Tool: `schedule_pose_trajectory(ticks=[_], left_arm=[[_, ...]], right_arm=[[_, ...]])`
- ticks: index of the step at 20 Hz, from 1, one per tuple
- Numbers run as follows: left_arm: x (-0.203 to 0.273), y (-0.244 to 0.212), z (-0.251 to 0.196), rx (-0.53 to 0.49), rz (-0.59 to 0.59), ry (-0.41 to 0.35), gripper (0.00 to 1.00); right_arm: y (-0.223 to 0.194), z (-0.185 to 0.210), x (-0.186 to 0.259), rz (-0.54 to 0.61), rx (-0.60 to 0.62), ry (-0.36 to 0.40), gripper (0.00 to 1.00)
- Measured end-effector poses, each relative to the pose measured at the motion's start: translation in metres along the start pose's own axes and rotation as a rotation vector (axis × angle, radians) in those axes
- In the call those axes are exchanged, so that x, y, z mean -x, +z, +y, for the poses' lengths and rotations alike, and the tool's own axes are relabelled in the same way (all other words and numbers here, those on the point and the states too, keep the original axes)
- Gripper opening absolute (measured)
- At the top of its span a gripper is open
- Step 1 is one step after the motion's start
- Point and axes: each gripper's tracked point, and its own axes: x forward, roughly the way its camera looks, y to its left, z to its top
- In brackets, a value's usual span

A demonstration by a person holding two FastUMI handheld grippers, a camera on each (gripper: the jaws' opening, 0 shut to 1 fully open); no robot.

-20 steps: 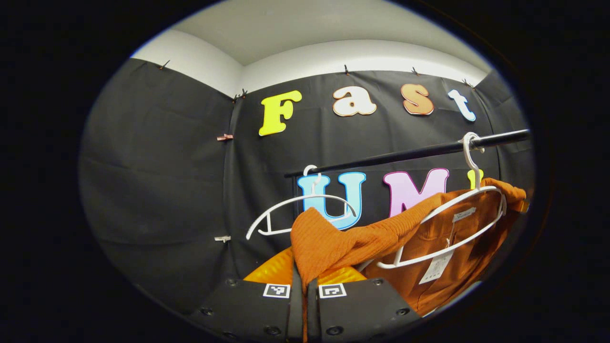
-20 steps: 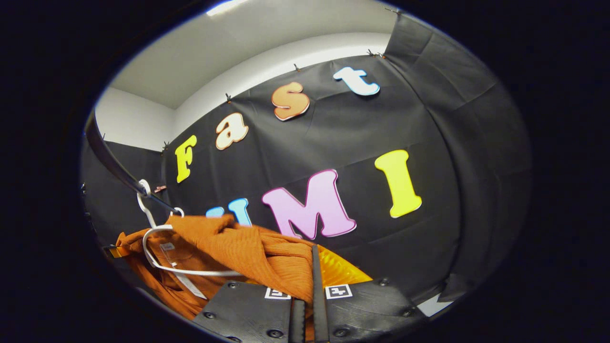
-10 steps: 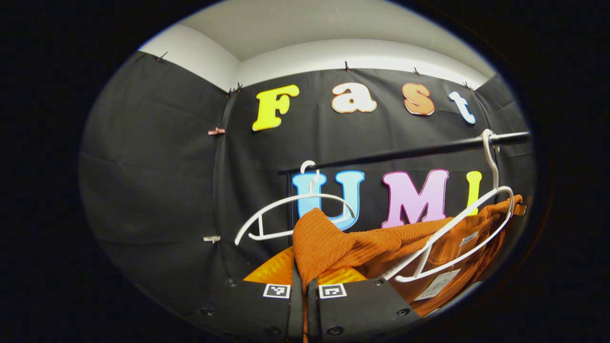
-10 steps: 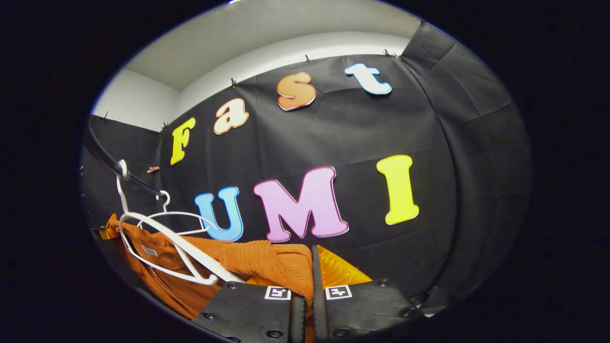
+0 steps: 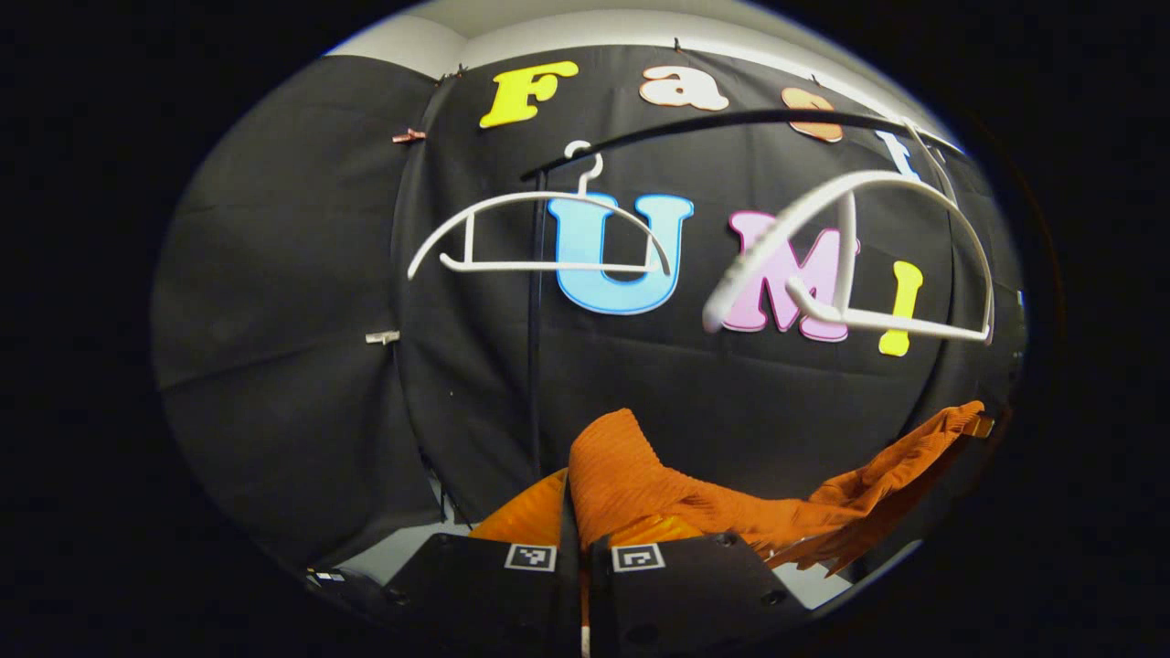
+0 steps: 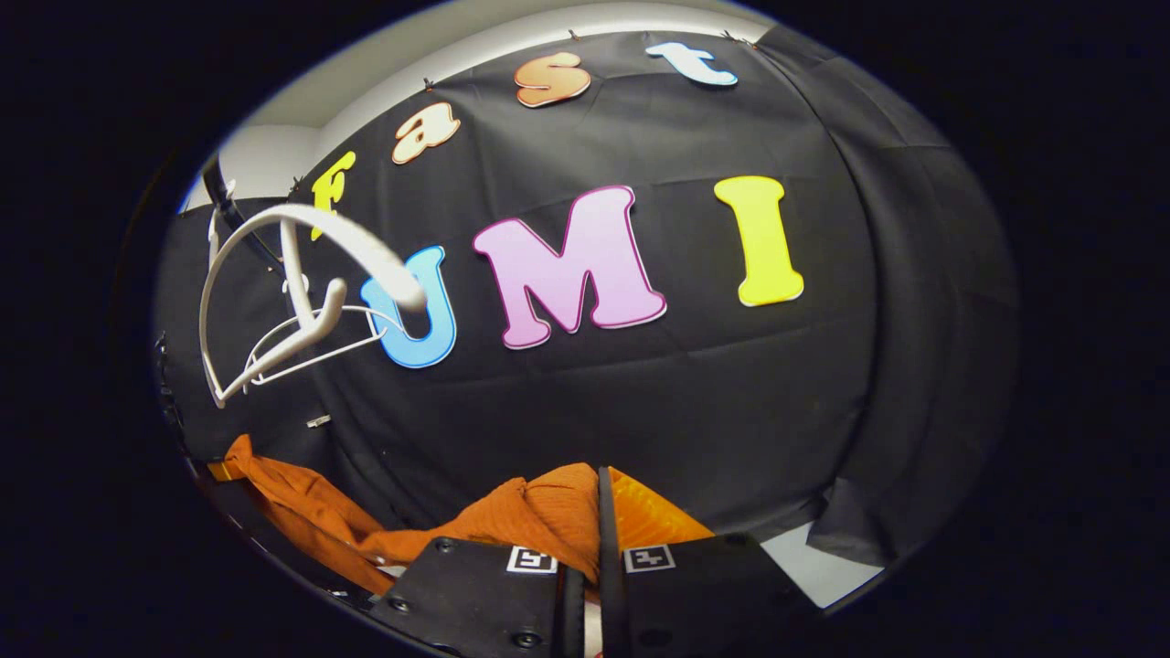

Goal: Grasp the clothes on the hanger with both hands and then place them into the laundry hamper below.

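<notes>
An orange ribbed garment (image 5: 695,493) stretches between both grippers, well below the rail. My left gripper (image 5: 585,512) is shut on one bunched end of it. My right gripper (image 6: 599,516) is shut on the other end (image 6: 539,516), and the cloth trails off to the left (image 6: 292,498). The white hanger (image 5: 859,256) that carried the garment hangs bare from the black rail (image 5: 731,123), swinging and blurred; it appears again in the right gripper view (image 6: 302,283). The hamper is out of sight.
A second bare white hanger (image 5: 539,233) hangs farther along the rail, beside a vertical black post (image 5: 533,366). The black cloth wall stands close behind. A strip of pale floor (image 6: 818,567) shows at the bottom.
The garment has come off the white hanger. Both grippers have dropped well below the rail with it, and the freed hanger now swings bare above.
</notes>
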Motion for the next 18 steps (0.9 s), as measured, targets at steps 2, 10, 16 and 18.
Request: schedule_pose_trajectory(ticks=[2, 10, 16, 18], left_arm=[[0.0, -0.019, -0.016, 0.039, 0.052, -0.035, 0.08], [0.006, -0.068, -0.083, -0.027, 0.174, -0.207, 0.08], [0.006, -0.088, -0.123, -0.022, 0.234, -0.301, 0.08], [0.006, -0.099, -0.129, -0.029, 0.261, -0.319, 0.08]], right_arm=[[-0.027, 0.011, -0.001, 0.053, -0.029, 0.014, 0.17], [-0.105, 0.077, 0.003, 0.231, -0.066, 0.134, 0.16], [-0.141, 0.113, -0.003, 0.312, -0.087, 0.196, 0.17], [-0.149, 0.116, 0.001, 0.341, -0.089, 0.191, 0.17]])
